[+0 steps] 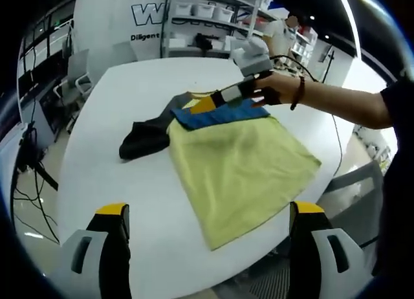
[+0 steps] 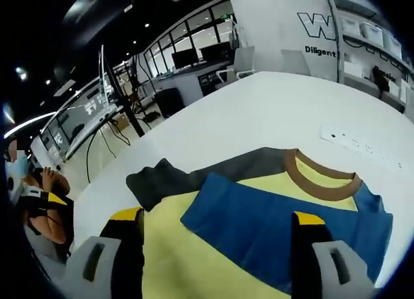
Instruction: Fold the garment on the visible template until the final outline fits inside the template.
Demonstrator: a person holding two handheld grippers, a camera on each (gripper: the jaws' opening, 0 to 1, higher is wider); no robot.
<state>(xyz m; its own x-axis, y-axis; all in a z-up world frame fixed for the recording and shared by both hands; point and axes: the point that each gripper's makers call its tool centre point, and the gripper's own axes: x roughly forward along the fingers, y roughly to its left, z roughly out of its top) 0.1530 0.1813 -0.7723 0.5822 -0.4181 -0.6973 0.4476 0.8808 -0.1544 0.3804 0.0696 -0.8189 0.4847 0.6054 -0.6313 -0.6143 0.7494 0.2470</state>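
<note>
A yellow shirt (image 1: 242,173) lies flat on the round white table (image 1: 116,182). A blue sleeve (image 1: 217,116) is folded across its top, and a dark grey sleeve (image 1: 145,138) sticks out to the left. My left gripper (image 1: 210,211) hangs open above the table's near edge, short of the shirt's hem. A hand holds my right gripper (image 1: 236,93) over the blue sleeve at the far side. In the right gripper view, that gripper (image 2: 217,216) is open above the yellow shirt (image 2: 187,260) and blue sleeve (image 2: 259,224). The brown collar (image 2: 317,179) and grey sleeve (image 2: 168,179) lie beyond.
A white power strip (image 2: 362,143) lies on the table past the collar. Grey chairs (image 1: 77,79) stand at the table's left, another chair (image 1: 359,182) at its right. Shelves (image 1: 207,17) line the back wall. A person (image 2: 39,205) sits off to the side.
</note>
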